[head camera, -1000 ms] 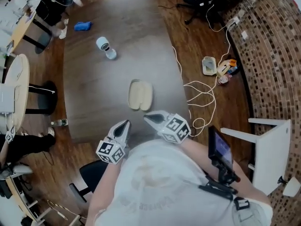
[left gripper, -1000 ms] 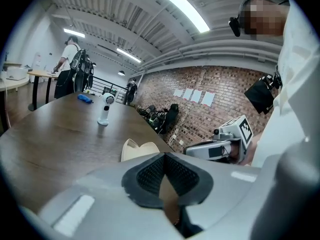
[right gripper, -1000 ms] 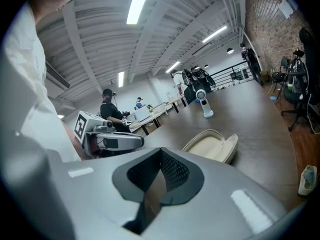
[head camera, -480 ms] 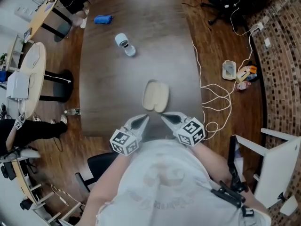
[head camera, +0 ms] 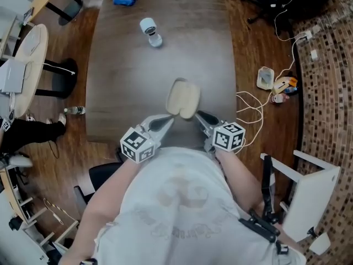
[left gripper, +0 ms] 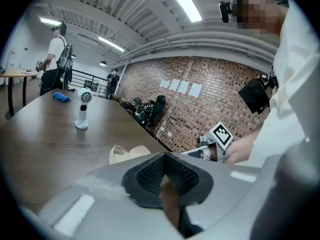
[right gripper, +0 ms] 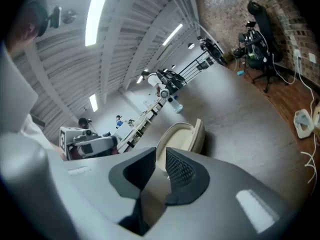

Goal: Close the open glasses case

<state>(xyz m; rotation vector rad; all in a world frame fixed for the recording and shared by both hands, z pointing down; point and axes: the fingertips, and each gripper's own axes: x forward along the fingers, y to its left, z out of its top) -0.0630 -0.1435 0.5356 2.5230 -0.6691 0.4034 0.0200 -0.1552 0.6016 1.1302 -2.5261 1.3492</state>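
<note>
A cream glasses case (head camera: pixel 183 98) lies open on the brown table (head camera: pixel 127 93), near its front edge. My left gripper (head camera: pixel 168 118) points at the case's near left end, a little short of it, with its jaws shut and nothing in them. My right gripper (head camera: pixel 198 115) sits just off the near right end; its jaws have just been opening and stand slightly apart, holding nothing. In the left gripper view the case (left gripper: pixel 129 153) shows just beyond the closed pads (left gripper: pixel 150 171). In the right gripper view the case (right gripper: pixel 182 136) stands open straight ahead of the gap.
A white handheld device (head camera: pixel 150 32) stands far back on the table, with a blue object (head camera: pixel 124 0) beyond it. White cables (head camera: pixel 251 109) and small items lie on the floor to the right. A white chair (head camera: pixel 309 186) is near right, a round table (head camera: pixel 27 65) left.
Both grippers have moved forward to the near end of the case, one on each side. The right gripper has rolled.
</note>
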